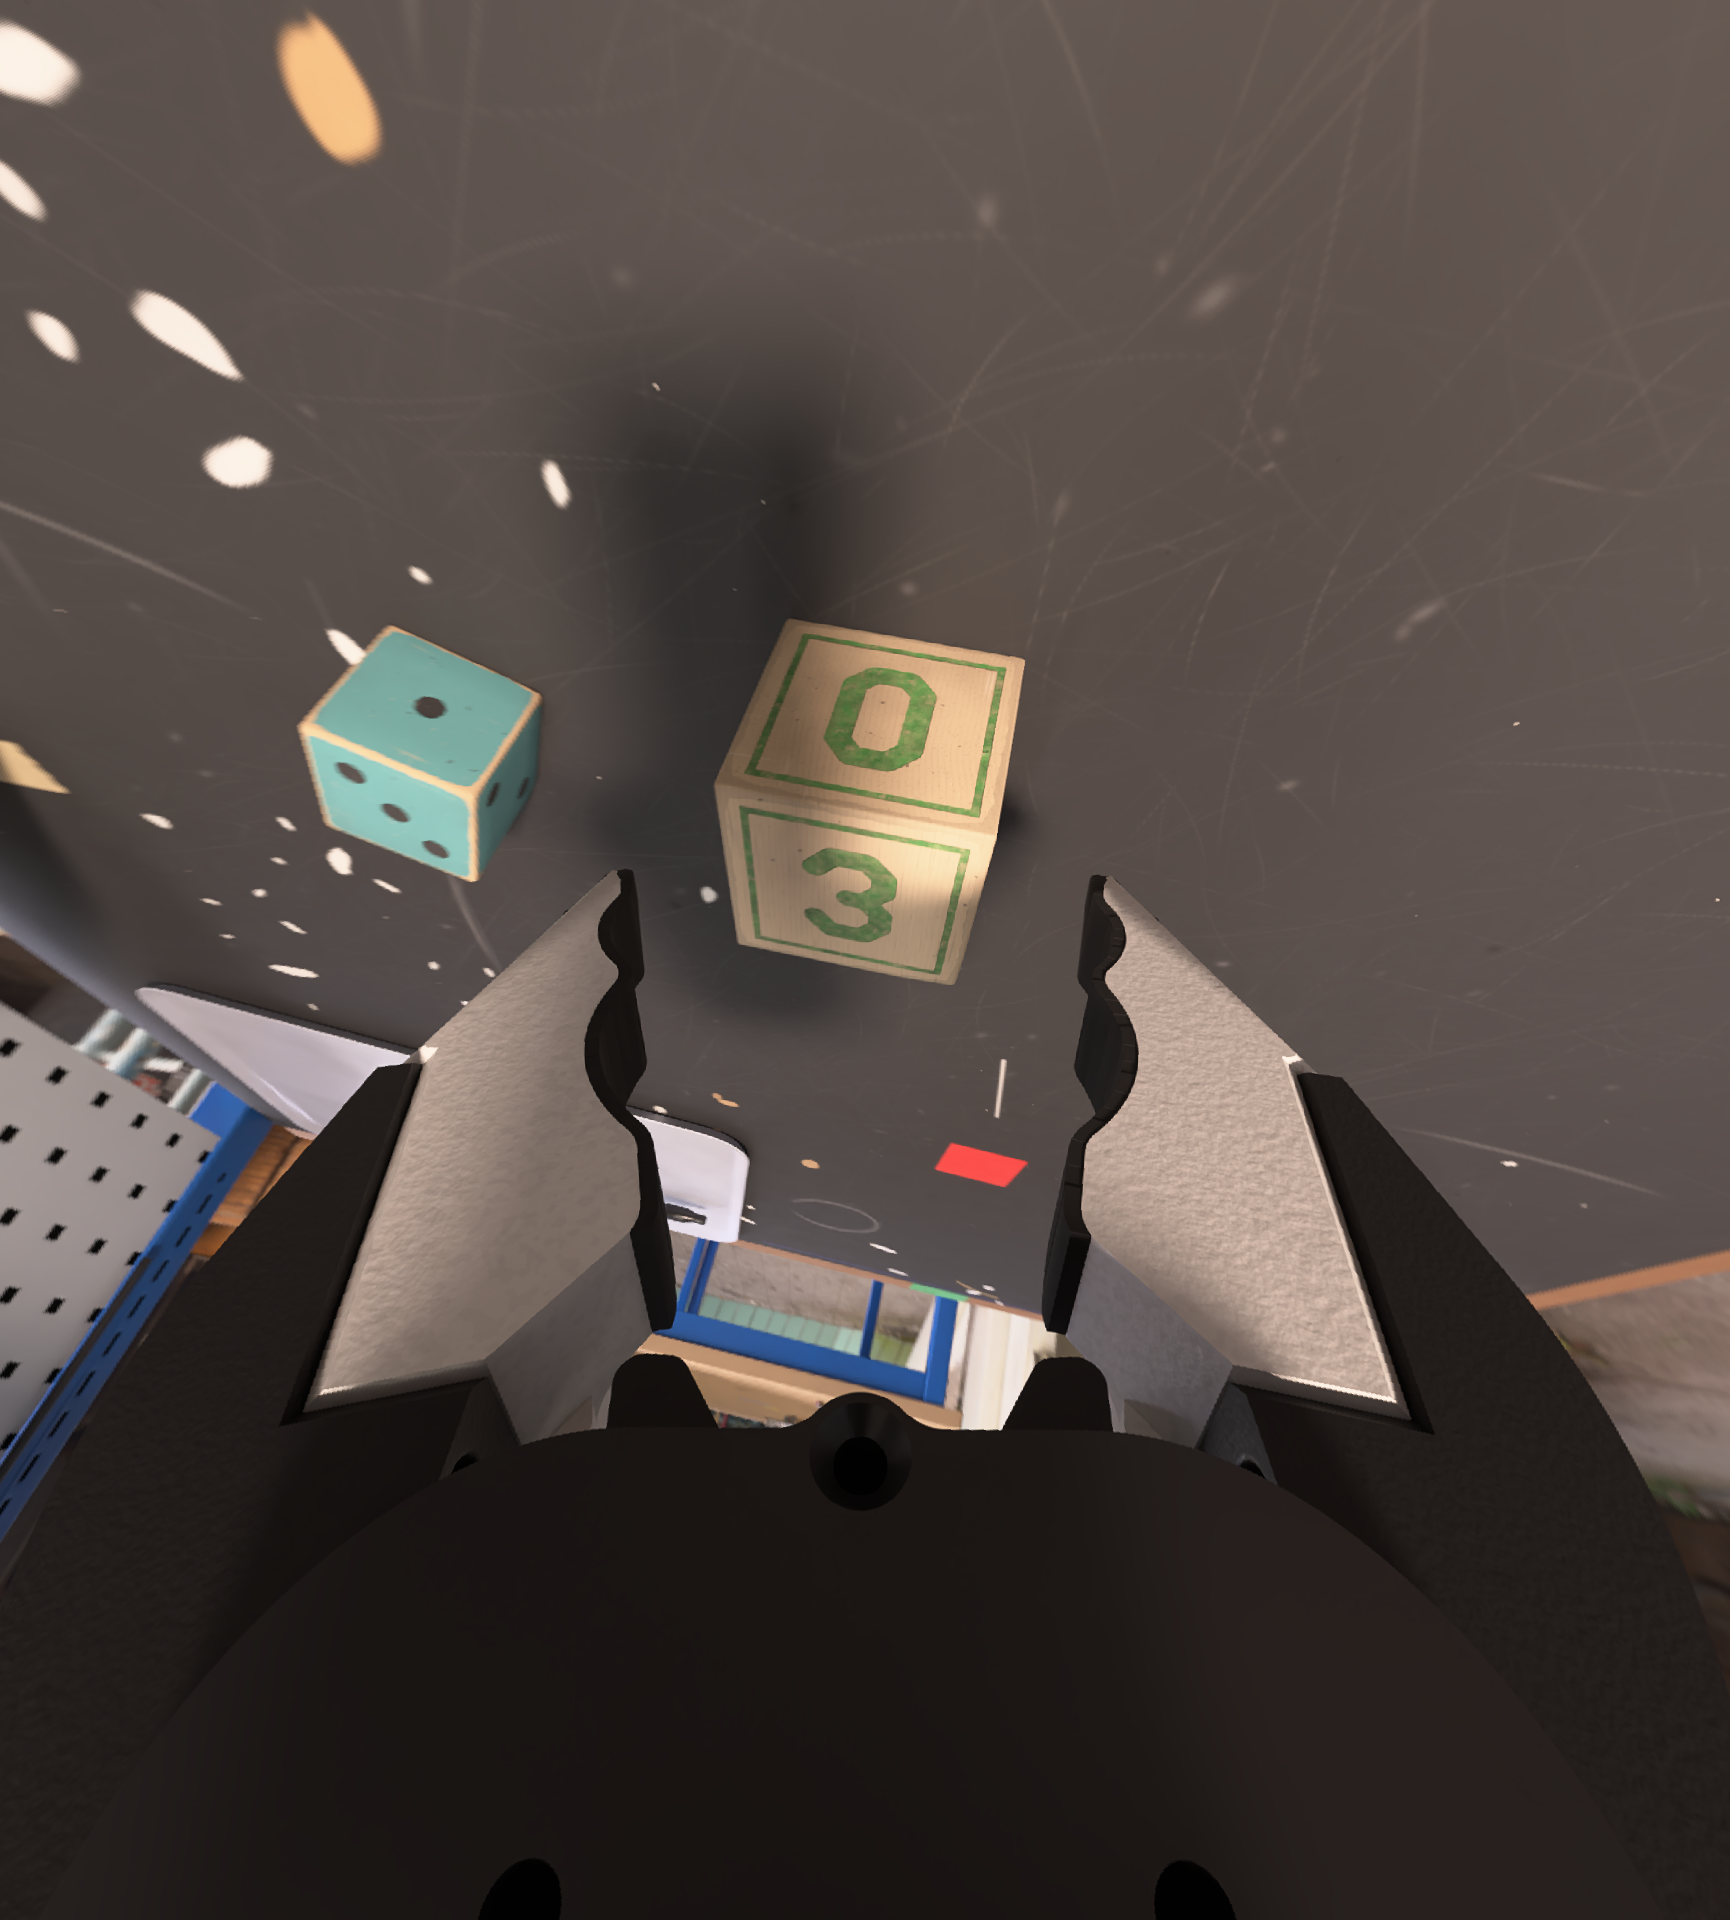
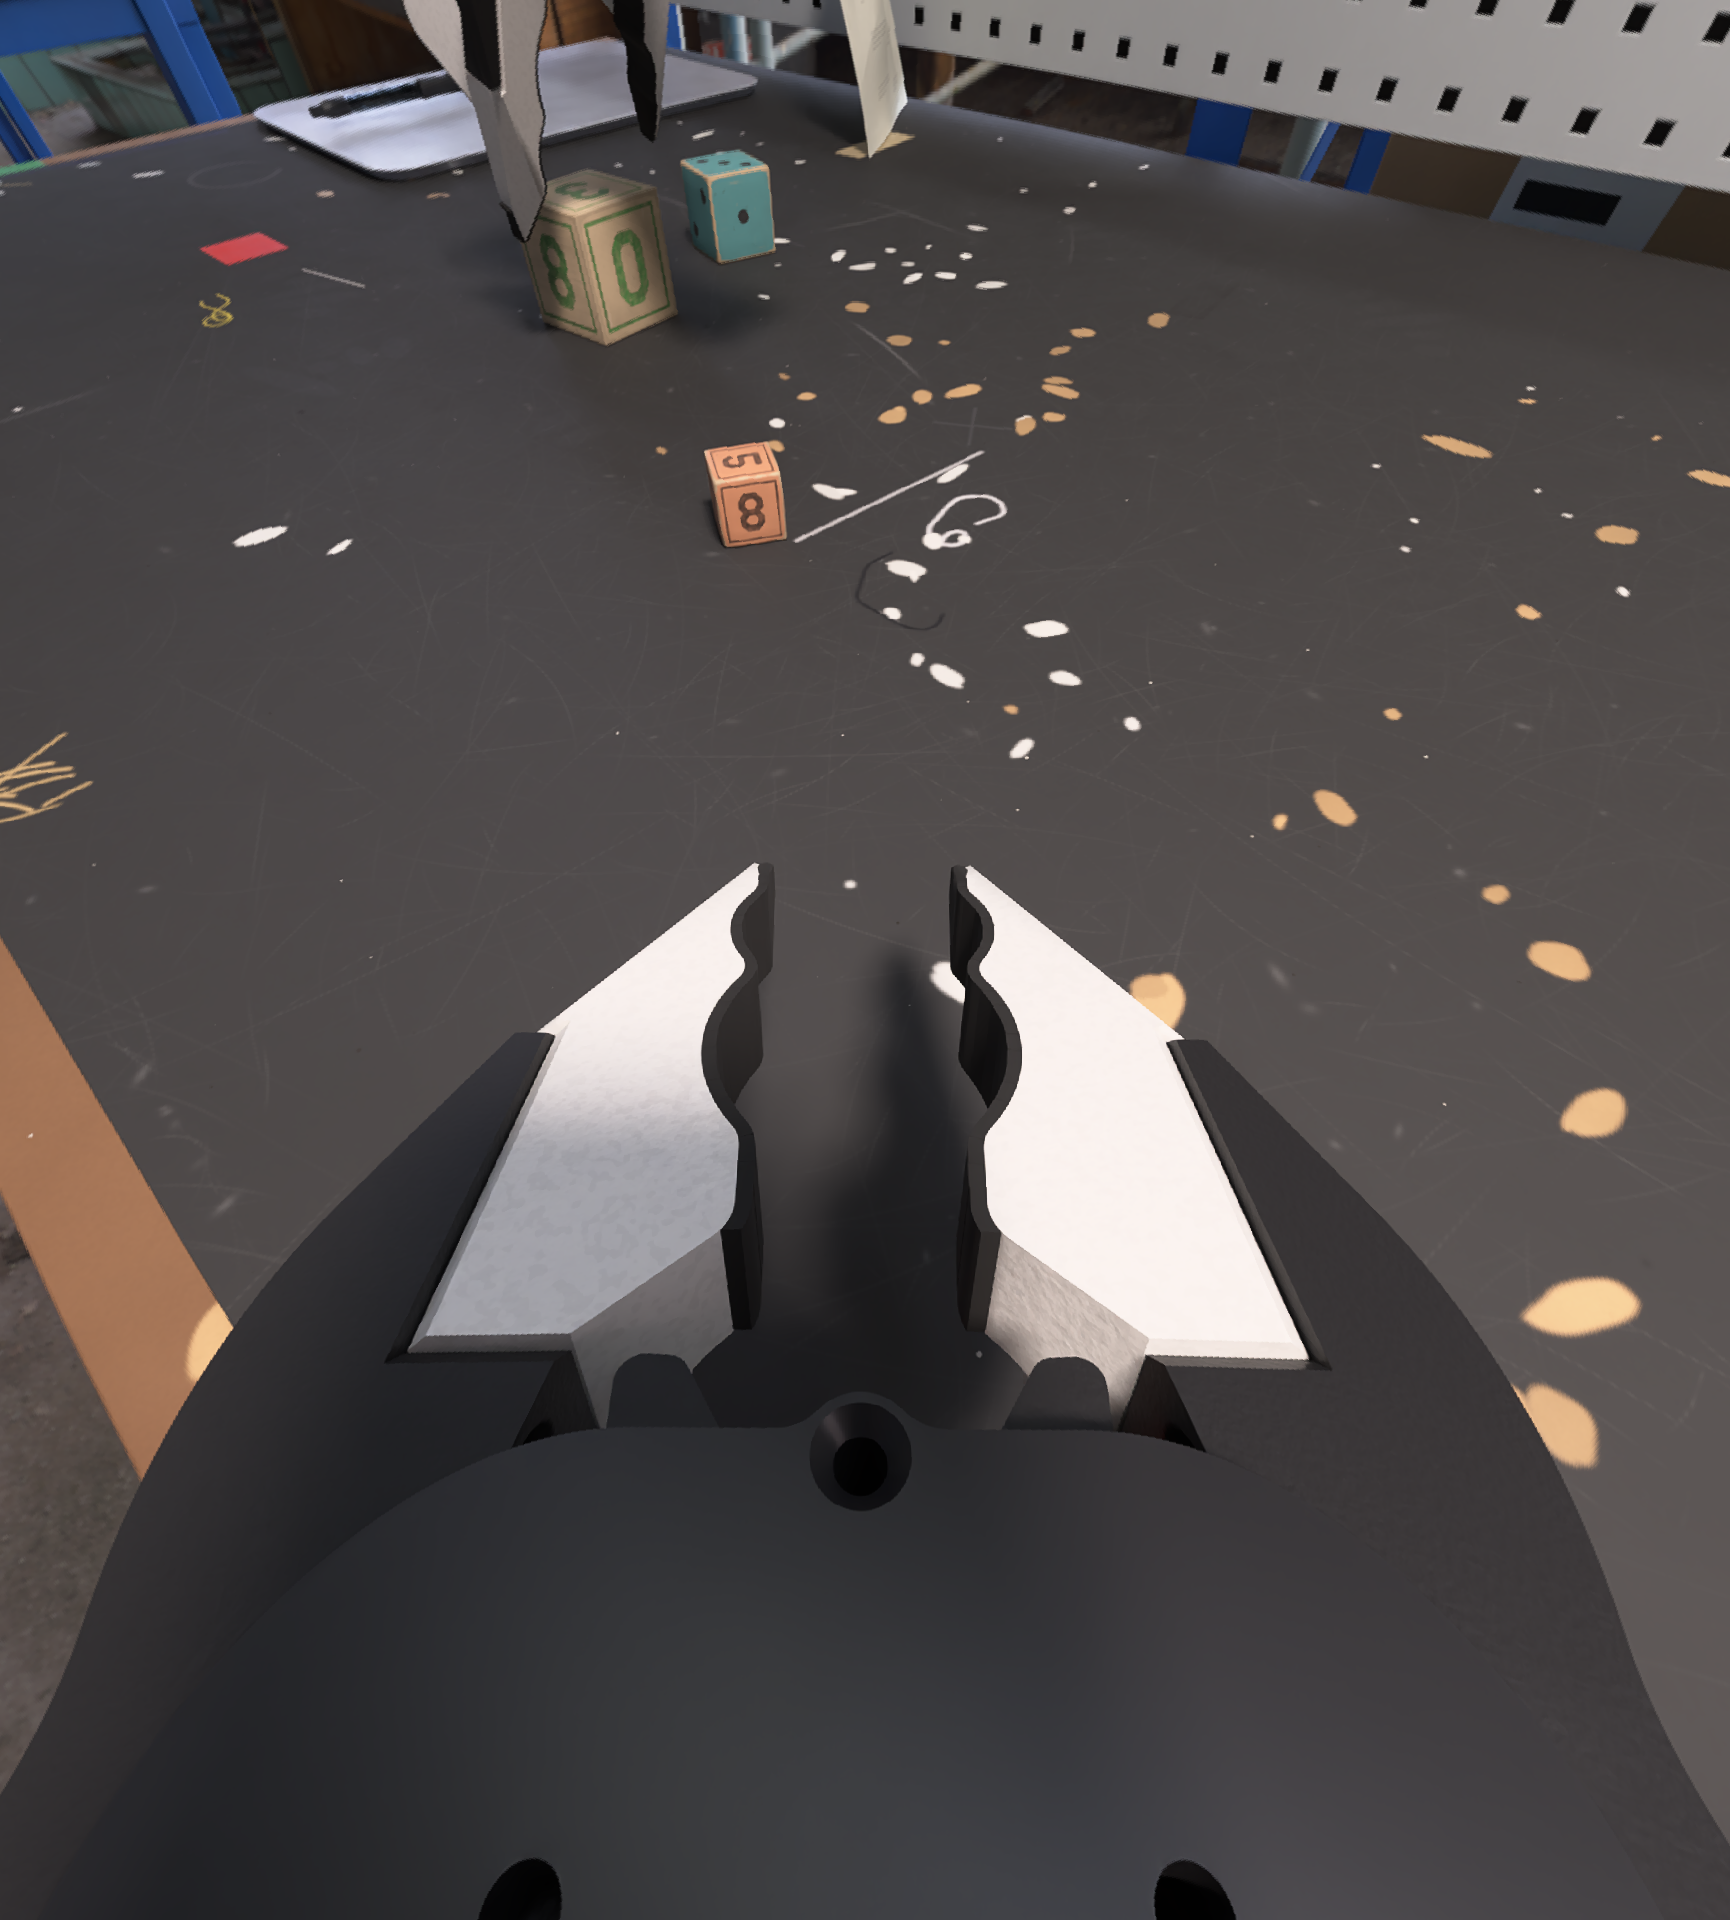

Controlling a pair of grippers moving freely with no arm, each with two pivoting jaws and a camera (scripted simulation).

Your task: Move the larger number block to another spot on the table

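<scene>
The left claw [image 1: 859, 935] is nearest in its own view, its two fingers spread wide and holding nothing. Just beyond the fingertips stands the big block [image 1: 866, 800], pale wood with green numbers, flat on the dark tabletop [image 1: 1360, 520]. In this view it sits a little right of the middle line between the fingers, nearer to the right finger, and it is turned slightly, so its faces do not look square to the pads.

In the right wrist view one finger of the left claw seems to hang just at the block's upper left edge, but I cannot tell if it touches. From here I judge the main danger is that one finger meets the block first. This can push or turn it, and then the pads close on a corner and the block slips out.

The teal die [image 1: 421, 750] stands near the block on its left, apart from it. If the left finger goes too wide, or the block slides that way, the die can be knocked.

Further away, a small orange block [image 2: 746, 495] stands alone in the middle of the tabletop. It also has numbers, so taking it by mistake is another risk.

The right claw [image 2: 861, 883] hovers well apart from all blocks, its fingers parted and empty.
</scene>
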